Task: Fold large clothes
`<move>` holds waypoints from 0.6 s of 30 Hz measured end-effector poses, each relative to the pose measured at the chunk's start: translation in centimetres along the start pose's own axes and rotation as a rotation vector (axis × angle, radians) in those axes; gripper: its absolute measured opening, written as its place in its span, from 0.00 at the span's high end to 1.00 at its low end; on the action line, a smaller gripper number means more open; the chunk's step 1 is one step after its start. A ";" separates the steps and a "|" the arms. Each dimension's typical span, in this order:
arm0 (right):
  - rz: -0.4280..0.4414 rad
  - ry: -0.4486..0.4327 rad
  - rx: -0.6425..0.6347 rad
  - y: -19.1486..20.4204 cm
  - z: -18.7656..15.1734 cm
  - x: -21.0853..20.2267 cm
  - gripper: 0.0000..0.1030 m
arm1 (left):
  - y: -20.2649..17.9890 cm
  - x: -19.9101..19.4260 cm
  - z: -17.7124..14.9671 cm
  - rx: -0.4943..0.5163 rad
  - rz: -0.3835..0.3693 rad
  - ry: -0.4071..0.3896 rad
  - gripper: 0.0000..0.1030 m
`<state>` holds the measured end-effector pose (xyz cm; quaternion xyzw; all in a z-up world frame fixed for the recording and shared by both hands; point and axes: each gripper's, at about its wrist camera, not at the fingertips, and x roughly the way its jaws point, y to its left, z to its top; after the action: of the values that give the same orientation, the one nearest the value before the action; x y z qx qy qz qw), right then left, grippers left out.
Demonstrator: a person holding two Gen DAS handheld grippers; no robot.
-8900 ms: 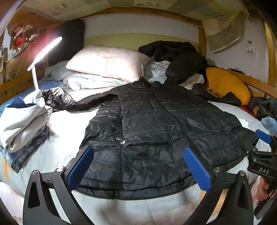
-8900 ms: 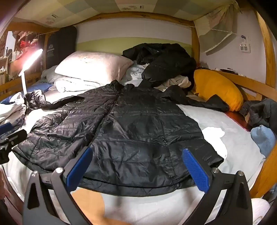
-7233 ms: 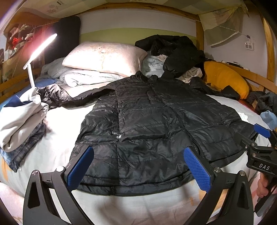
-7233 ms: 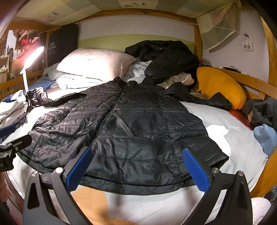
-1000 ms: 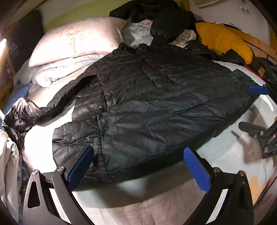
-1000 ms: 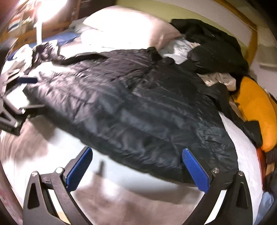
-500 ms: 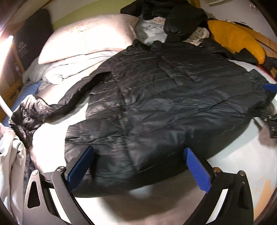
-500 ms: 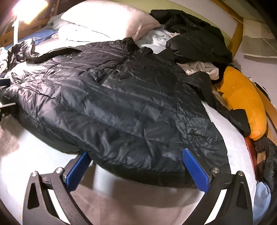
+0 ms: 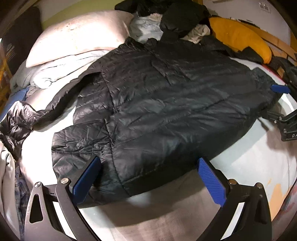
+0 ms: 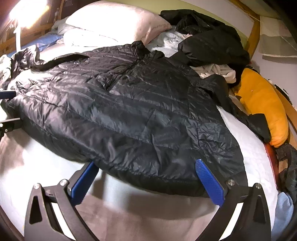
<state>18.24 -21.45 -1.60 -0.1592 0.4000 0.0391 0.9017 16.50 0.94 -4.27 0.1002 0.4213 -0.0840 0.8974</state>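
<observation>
L gripper: fingers spread wide, nothing between them, at the near hem of the black puffer jacket. Its L pad looks to overlap the hem edge; contact unclear. R gripper: jaws likewise wide apart, hem bulging just above and between them, nothing pinched.

Jacket lies front-up across the white bed sheet, collar toward the pillows, hem toward the cams.

L view only: R gripper seen from the side at the jacket's R hem corner, blue pad beside the fabric; folded grey-white clothes at the L edge; one sleeve trailing off, crumpled. R view only: lit lamp far L, wooden bedpost, light-blue cloth low R, other sleeve running to the orange pillow.

Behind, both views: pink-white pillow on folded bedding, heap of dark clothes crowding the collar end.
</observation>
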 end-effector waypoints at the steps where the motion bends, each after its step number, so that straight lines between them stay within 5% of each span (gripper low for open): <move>1: -0.001 0.002 -0.003 0.0 -0.2 0.0 0.00 | -0.1 0.1 0.0 0.008 0.007 0.001 0.00; 9: -0.092 0.001 0.012 -1.8 -1.1 -0.3 0.00 | 2.1 0.6 0.0 -0.090 0.113 0.023 0.00; 15: -0.184 0.038 0.125 -5.5 -1.6 -0.1 0.00 | 2.7 -0.5 -0.1 -0.109 0.116 -0.012 0.00; 18: -0.213 0.000 0.136 -6.1 -1.7 -0.9 0.00 | 2.2 -1.4 0.2 -0.096 0.056 -0.038 0.13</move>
<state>17.57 -27.69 -0.46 -0.1393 0.3825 -0.0839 0.9095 16.23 3.11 -2.85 0.0670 0.4049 -0.0403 0.9110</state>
